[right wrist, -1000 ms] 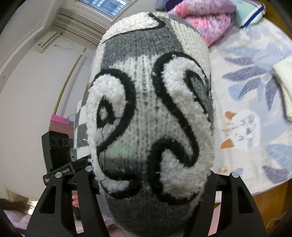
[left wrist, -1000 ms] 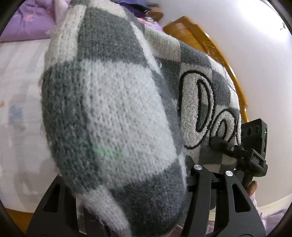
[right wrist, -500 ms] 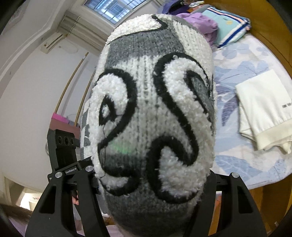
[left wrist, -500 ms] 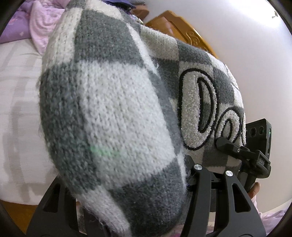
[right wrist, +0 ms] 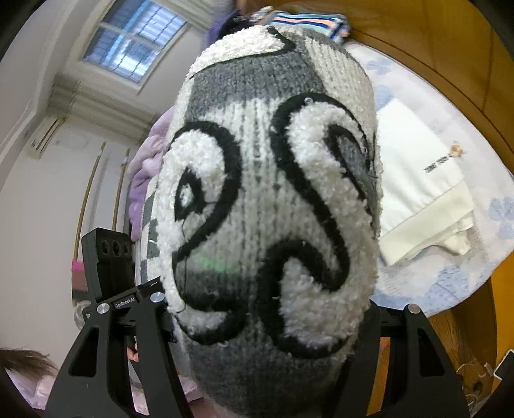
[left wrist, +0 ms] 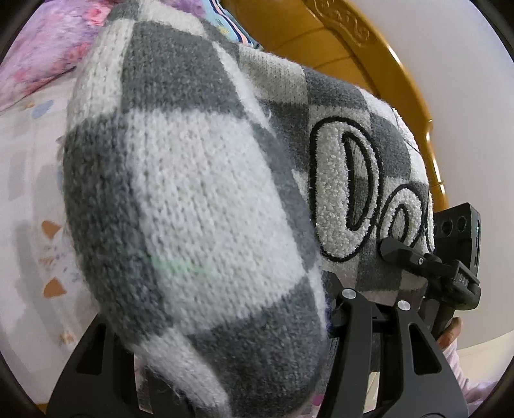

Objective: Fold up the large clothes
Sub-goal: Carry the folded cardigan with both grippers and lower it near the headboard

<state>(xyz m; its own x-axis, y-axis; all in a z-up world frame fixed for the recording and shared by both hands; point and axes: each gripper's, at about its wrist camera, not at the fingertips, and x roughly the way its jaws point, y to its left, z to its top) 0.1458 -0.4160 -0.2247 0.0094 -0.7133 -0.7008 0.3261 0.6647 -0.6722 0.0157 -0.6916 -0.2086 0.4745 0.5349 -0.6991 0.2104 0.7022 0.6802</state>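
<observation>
Sweater (left wrist: 199, 205), knitted, grey-and-white checkerboard with fluffy white lettering outlined in black: held up in the air over the bed, bunched thickly in both claws and filling most of each wrist view.

Left claw (left wrist: 231, 379): black, two-fingered, pinching a checkered fold of the sweater; the knit bulges out over both fingers toward the camera.

Right claw (right wrist: 273, 369): black, likewise clamped on the sweater, at the part carrying the looped lettering; fabric swells between and above its fingers.

Each claw shows in the other's view: the right claw's camera block just beside the sweater's lettered edge in the left view, the left claw's block low on the left in the right view. Fingertips of a person's hand (left wrist: 449, 331) show below the right one.

Bed sheet (right wrist: 449, 273): pale, printed with blue flowers, lying below the sweater. In the left view it carries small orange and blue prints.

Folded cream garment (right wrist: 424, 199): resting on the sheet, well apart from the sweater, small dark print near one edge.

Wooden bed frame (left wrist: 379, 67): honey-coloured, carved, curving behind the sweater.

Purple floral bedding (left wrist: 41, 54): heaped at the far end of the bed.

Striped pillow (right wrist: 308, 19): blue, white and orange, behind the sweater's top.

Window (right wrist: 131, 51): barred panes, high on the white wall.
</observation>
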